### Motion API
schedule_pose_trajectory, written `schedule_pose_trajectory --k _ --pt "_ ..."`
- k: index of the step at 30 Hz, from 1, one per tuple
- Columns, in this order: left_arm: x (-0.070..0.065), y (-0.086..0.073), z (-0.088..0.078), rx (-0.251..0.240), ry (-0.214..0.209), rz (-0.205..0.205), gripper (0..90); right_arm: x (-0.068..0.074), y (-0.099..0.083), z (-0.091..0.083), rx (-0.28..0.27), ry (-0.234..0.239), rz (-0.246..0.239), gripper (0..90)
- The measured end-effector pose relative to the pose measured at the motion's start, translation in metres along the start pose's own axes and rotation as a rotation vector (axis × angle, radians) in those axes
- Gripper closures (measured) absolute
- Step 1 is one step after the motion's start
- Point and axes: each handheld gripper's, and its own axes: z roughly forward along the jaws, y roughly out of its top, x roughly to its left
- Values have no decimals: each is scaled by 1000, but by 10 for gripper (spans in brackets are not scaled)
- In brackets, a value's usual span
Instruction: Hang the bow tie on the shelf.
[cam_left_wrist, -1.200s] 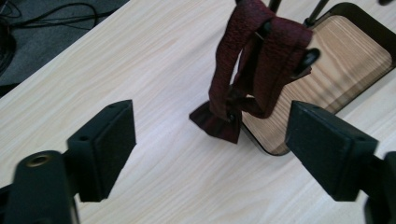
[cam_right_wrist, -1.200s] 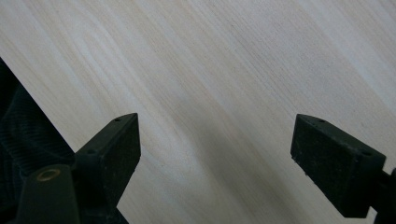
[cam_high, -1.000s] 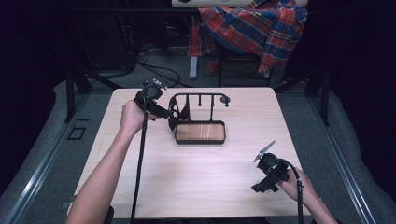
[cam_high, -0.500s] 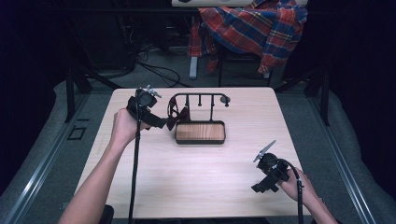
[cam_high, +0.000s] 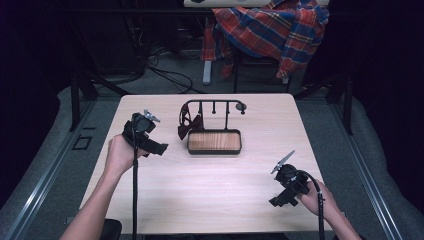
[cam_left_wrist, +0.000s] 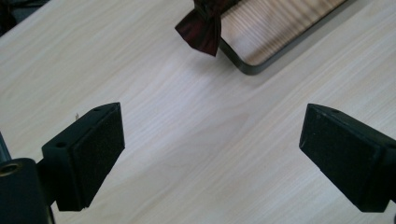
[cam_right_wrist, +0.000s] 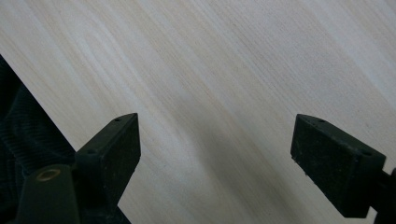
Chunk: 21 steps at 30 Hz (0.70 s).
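The left gripper (cam_left_wrist: 212, 154) is seen with its two black jaws spread wide apart over the pale wooden table (cam_left_wrist: 154, 93), nothing between them. Farther off, a dark red bow tie (cam_left_wrist: 201, 29) overlaps the corner of a dark-rimmed wooden tray (cam_left_wrist: 275, 28).

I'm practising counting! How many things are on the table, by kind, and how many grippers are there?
Black metal stand with a wooden tray base: 1
Dark red fabric bow tie hanging on the stand: 1
Black hand-held grippers, left and right: 2
Total: 4
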Motion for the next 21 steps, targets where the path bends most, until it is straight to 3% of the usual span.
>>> schedule_pose_trajectory --k 9,13,14,18,21 --pt "-10 -32 11 41 -12 -14 65 0 1 -1 24 -7 -19 159" --pt "-11 -49 23 54 -31 -29 66 0 1 -1 28 -8 -20 159" --pt "-10 -57 30 76 -36 -37 66 0 1 -1 28 -7 -21 159" --pt "-9 -66 38 107 -43 -51 47 0 2 0 29 -6 -24 159" --pt "-7 -67 37 98 -45 -56 34 0 1 -1 30 -6 -27 159"
